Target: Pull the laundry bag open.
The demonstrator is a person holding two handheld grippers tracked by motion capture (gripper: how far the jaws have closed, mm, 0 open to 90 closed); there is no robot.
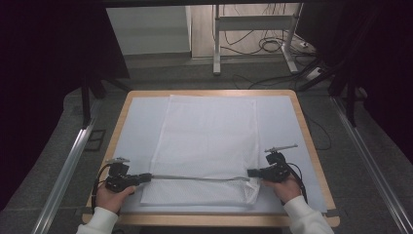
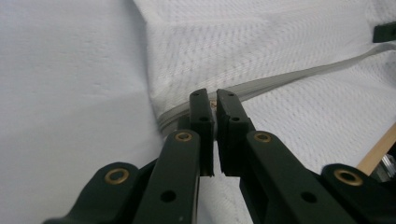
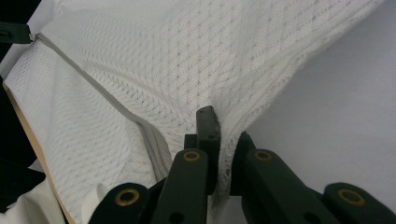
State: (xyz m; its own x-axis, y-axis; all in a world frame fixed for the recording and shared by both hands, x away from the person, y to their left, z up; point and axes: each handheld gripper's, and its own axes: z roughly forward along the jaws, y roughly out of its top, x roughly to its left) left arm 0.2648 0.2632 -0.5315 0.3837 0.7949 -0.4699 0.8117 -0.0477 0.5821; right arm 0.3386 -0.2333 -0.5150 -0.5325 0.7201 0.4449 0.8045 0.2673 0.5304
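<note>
A white mesh bag point(image 1: 207, 141) lies flat on the pale sheet point(image 1: 139, 122) that covers the table. A grey zipper point(image 1: 195, 178) runs across its near end. My left gripper point(image 1: 147, 176) is at the zipper's left end, shut on the zipper pull point(image 2: 214, 103); the zipper tape point(image 2: 289, 77) stretches away from its jaws. My right gripper point(image 1: 251, 172) is at the bag's right edge by the zipper's other end, shut on a fold of the mesh point(image 3: 187, 56), which bunches up between its jaws point(image 3: 224, 128). In the right gripper view, the zipper point(image 3: 93, 84) leads to the left gripper point(image 3: 14, 32).
The table's wooden rim point(image 1: 311, 146) frames the sheet, with its near edge just behind both hands. Metal rails point(image 1: 68, 161) run along the floor on both sides. Desk legs point(image 1: 216, 44) and cables point(image 1: 270, 46) stand beyond the far edge.
</note>
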